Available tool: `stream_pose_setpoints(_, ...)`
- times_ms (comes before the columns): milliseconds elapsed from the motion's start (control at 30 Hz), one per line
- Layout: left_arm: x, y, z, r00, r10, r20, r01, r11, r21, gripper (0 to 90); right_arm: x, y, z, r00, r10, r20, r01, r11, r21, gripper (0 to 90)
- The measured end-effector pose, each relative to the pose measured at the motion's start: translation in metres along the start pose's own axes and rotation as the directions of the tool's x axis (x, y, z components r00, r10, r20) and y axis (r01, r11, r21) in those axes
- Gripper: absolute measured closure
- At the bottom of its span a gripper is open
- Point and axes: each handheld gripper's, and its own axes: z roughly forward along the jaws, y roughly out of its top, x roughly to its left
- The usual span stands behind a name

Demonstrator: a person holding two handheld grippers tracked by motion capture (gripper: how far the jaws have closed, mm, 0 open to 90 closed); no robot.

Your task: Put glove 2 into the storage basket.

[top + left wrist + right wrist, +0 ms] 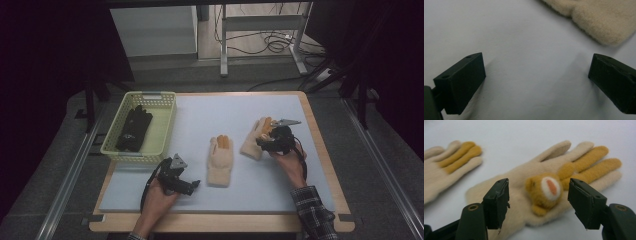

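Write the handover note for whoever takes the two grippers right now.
Left gripper: open, low over the pale blue mat, holding nothing, beside the cuff of the middle cream fleece glove with orange fingers.
Right gripper: open above the second cream glove with the orange bear face, pads clear of it.
Both cream gloves lie flat on the mat, apart.
A pair of black gloves lies in the yellow-green plastic basket at the left.
Done: black gloves binned. Left: probably both cream gloves, if they go there too.

The right claw (264, 141) hides part of the bear glove (251, 143); the other glove (589, 17) is cut off.
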Motion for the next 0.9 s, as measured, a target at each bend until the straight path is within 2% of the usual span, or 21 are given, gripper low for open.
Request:
stream_pose_setpoints(167, 0.000, 0.000, 0.000, 1.0000, 0.000, 0.000, 0.000, 1.0000, 0.000, 1.1, -0.005, -0.006, 0.019, 0.9996, -0.005, 0.029, 0.005, 1.000, 0.024, 35.4)
stream_pose_setpoints(233, 0.000, 0.000, 0.000, 1.0000, 0.000, 0.000, 0.000, 1.0000, 0.000, 1.2, -0.005, -0.007, 0.018, 0.9987, -0.011, 0.050, 0.010, 1.000, 0.016, 47.0)
stream_pose_setpoints(267, 0.000, 0.000, 0.000, 1.0000, 0.000, 0.000, 0.000, 1.0000, 0.000, 1.2, -0.005, -0.007, 0.018, 0.9992, -0.008, 0.039, 0.008, 1.000, 0.018, 53.2)
stream_pose_setpoints(300, 0.000, 0.000, 0.000, 1.0000, 0.000, 0.000, 0.000, 1.0000, 0.000, 1.1, -0.004, -0.007, 0.016, 0.9993, -0.007, 0.036, 0.007, 1.000, 0.020, 55.6)
stream_pose_setpoints(367, 0.000, 0.000, 0.000, 1.0000, 0.000, 0.000, 0.000, 1.0000, 0.000, 1.1, -0.001, -0.006, 0.015, 0.9980, -0.034, 0.052, 0.033, 0.999, 0.032, 58.5)
stream_pose_setpoints(467, 0.000, 0.000, 0.000, 1.0000, 0.000, 0.000, 0.000, 1.0000, 0.000, 1.1, 0.000, -0.006, 0.011, 0.9982, -0.037, 0.047, 0.036, 0.999, 0.033, 59.5)
stream_pose_setpoints(667, 0.000, 0.000, 0.000, 1.0000, 0.000, 0.000, 0.000, 1.0000, 0.000, 1.1, -0.001, -0.004, -0.006, 0.9996, -0.026, 0.010, 0.026, 1.000, -0.013, 59.4)
stream_pose_setpoints(900, 0.000, 0.000, 0.000, 1.0000, 0.000, 0.000, 0.000, 1.0000, 0.000, 1.1, 0.007, 0.001, -0.028, 0.9975, -0.064, -0.030, 0.063, 0.997, -0.043, 59.2)
